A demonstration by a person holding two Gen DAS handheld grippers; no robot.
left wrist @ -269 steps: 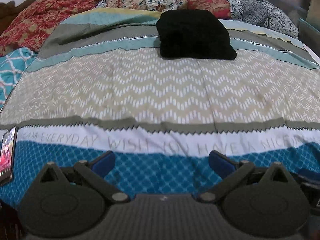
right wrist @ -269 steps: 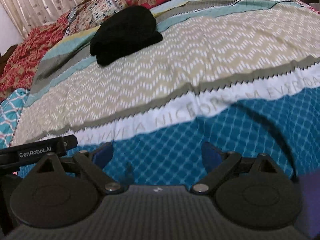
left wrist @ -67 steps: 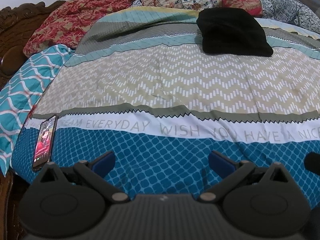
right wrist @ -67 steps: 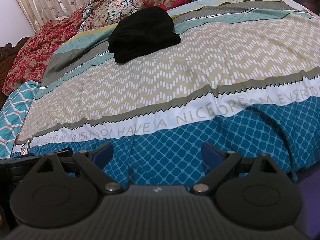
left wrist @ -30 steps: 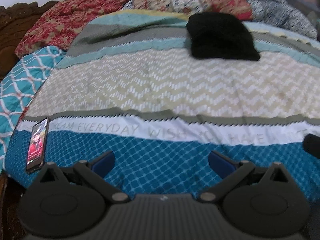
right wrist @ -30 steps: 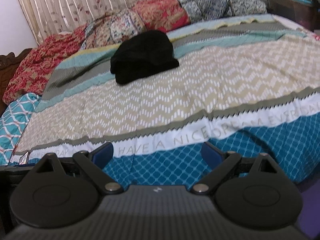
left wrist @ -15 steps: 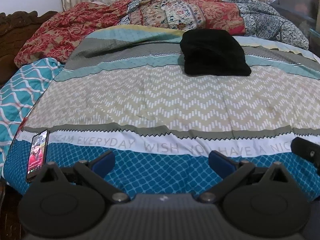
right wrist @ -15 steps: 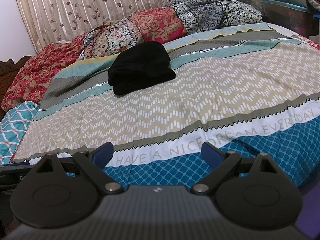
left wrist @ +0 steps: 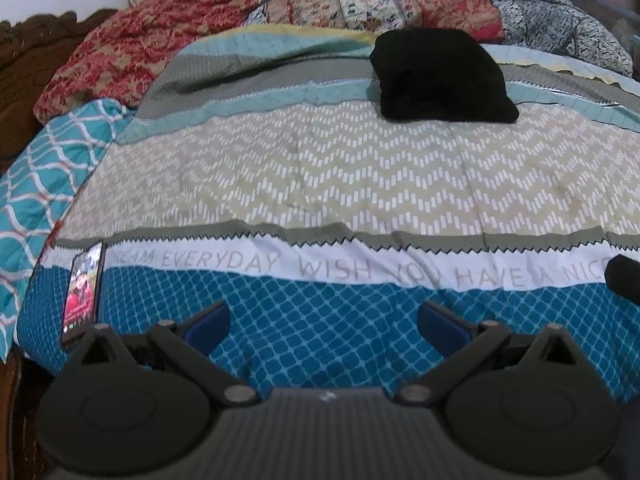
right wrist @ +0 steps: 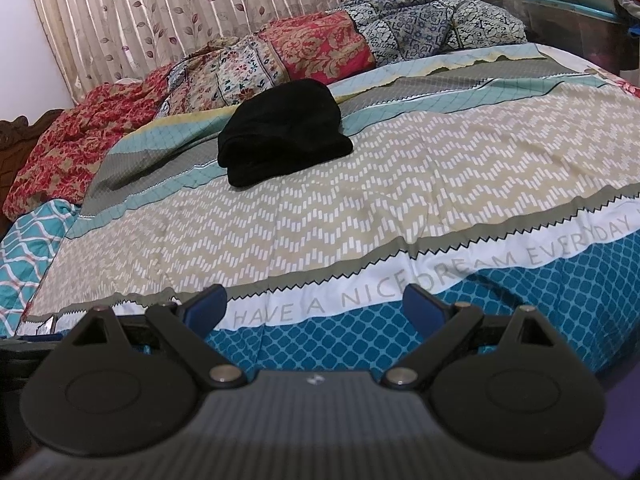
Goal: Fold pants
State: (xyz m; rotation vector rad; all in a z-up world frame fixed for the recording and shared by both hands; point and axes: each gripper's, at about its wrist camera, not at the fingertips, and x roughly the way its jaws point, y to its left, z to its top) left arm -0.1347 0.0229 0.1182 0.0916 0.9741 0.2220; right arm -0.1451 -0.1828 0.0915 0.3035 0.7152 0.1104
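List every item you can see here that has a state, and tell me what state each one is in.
black pants: folded into a bundle, lying on the bedspread
phone: screen lit, lying flat near the bed's edge
left gripper: jaws open, empty
right gripper: jaws open, empty
curtain: drawn shut

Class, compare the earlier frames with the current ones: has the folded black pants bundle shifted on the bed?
No. The black pants lie on the same teal and grey stripes of the bedspread, just below the patterned quilts; only the camera views moved.
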